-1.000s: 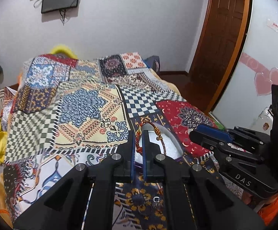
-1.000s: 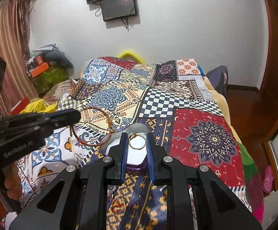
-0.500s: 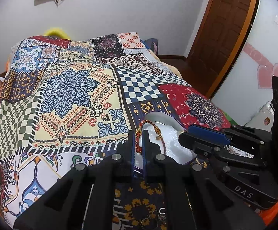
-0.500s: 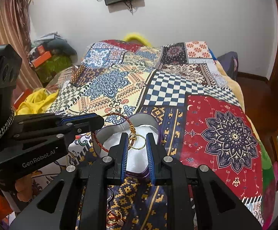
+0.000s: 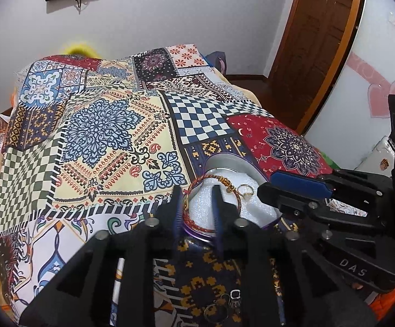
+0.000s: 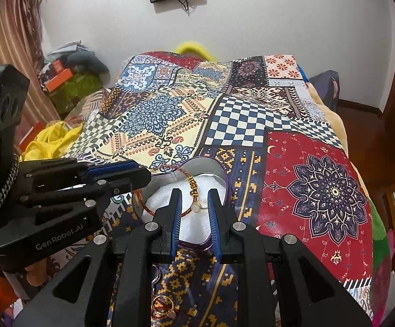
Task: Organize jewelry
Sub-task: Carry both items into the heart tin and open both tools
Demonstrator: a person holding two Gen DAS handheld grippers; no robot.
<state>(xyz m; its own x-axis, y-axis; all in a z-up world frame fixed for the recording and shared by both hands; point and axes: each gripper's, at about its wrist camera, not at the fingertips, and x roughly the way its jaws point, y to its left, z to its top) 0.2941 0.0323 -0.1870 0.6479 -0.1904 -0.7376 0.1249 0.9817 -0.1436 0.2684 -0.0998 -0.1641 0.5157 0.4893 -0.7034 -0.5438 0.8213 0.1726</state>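
A purple heart-shaped box (image 5: pixel 254 169) with white padding sits on the patchwork bed cover; it also shows in the right wrist view (image 6: pixel 222 175). A red cord bracelet with gold beads (image 5: pixel 194 184) lies across the padding and the box's rim, seen in the right wrist view too (image 6: pixel 192 182). A gold ring (image 5: pixel 245 190) lies on the padding (image 6: pixel 200 206). My left gripper (image 5: pixel 196 204) is open over the bracelet. My right gripper (image 6: pixel 194 207) is open over the ring.
More rings and small jewelry lie on the cover in front of the box (image 5: pixel 219 309), (image 6: pixel 163 306). A yellow cloth (image 6: pixel 50 139) lies at the bed's left edge. A wooden door (image 5: pixel 314 41) stands on the right.
Both grippers came down to the box and opened. The bracelet left my left gripper and the ring left my right gripper; both now lie in the box.
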